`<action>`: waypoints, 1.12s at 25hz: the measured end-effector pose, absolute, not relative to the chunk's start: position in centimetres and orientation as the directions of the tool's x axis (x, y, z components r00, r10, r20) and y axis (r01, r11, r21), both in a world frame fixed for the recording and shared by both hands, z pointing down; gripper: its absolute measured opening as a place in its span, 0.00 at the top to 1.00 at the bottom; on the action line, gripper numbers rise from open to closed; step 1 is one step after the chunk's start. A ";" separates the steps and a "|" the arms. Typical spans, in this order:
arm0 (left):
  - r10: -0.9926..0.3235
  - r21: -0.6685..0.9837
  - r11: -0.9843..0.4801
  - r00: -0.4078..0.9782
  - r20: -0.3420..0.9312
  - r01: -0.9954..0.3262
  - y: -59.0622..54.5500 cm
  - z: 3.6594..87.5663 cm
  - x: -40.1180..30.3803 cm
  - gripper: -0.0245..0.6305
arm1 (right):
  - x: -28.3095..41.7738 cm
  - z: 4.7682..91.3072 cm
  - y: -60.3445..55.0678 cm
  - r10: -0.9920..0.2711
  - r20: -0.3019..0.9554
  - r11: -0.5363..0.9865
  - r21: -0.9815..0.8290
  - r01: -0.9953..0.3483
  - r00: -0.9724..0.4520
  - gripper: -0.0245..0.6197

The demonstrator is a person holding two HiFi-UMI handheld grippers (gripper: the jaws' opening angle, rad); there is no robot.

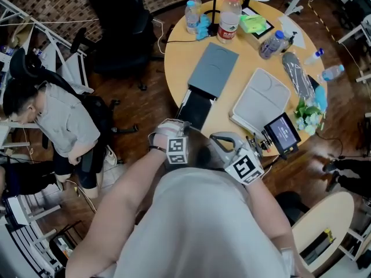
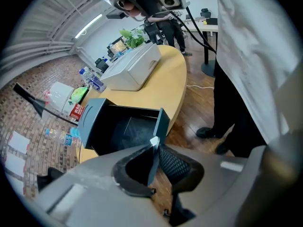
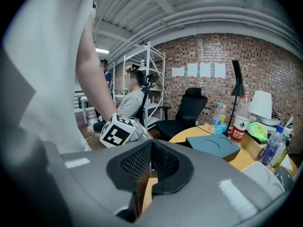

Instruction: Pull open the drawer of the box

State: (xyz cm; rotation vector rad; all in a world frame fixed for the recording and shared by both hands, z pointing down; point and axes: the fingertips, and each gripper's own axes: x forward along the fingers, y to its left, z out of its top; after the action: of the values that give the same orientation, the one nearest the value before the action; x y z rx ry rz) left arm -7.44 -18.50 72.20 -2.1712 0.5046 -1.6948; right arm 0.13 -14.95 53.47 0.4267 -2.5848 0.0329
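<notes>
A grey-blue box [image 1: 213, 69] lies on the round wooden table [image 1: 174, 80]. Its dark drawer [image 1: 197, 108] stands pulled out toward me, past the table's near edge. In the left gripper view the drawer [image 2: 125, 131] gapes open and empty, and the thin edge of its front panel [image 2: 163, 122] runs between the jaws of my left gripper [image 2: 154, 148], which is shut on it. My left gripper [image 1: 181, 129] sits at the drawer's near end. My right gripper [image 1: 215, 138] hovers just right of the drawer, shut with nothing in it; its pads meet [image 3: 151, 145], and the box [image 3: 213, 145] lies ahead.
On the table right of the box lie a white case [image 1: 261, 100], a small screen device [image 1: 282, 131] and a green plant [image 1: 307, 114]. Bottles [image 1: 229, 16] stand at the far edge. A black chair [image 1: 122, 28] and a seated person [image 1: 58, 114] are to the left.
</notes>
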 end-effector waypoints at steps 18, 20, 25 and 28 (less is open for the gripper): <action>-0.662 -0.177 -0.641 0.420 0.621 -0.747 -8.8 59.8 -11.7 0.95 | -3.2 53.5 -8.1 -0.284 0.466 0.955 0.059 -0.291 -0.838 0.95; -0.673 -0.109 -0.613 0.444 0.591 -0.783 -6.9 58.6 -12.0 0.95 | -3.7 53.3 -6.6 -0.278 0.466 0.957 0.056 -0.286 -0.840 0.95; -0.691 0.089 -0.548 0.510 0.512 -0.832 -2.6 56.4 -12.6 0.95 | -5.1 51.9 -2.9 -0.259 0.421 0.962 0.032 -0.271 -0.870 0.95; -0.717 0.137 -0.513 0.511 0.475 -0.848 -0.4 55.3 -13.3 0.95 | -5.9 51.2 -0.6 -0.246 0.408 0.967 0.035 -0.254 -0.879 0.95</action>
State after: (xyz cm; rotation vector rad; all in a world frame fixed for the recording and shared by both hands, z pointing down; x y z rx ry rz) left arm -13.27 -0.42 55.32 -3.0272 1.6371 -0.6486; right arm -5.92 -0.63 51.21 0.3586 -2.6958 0.0266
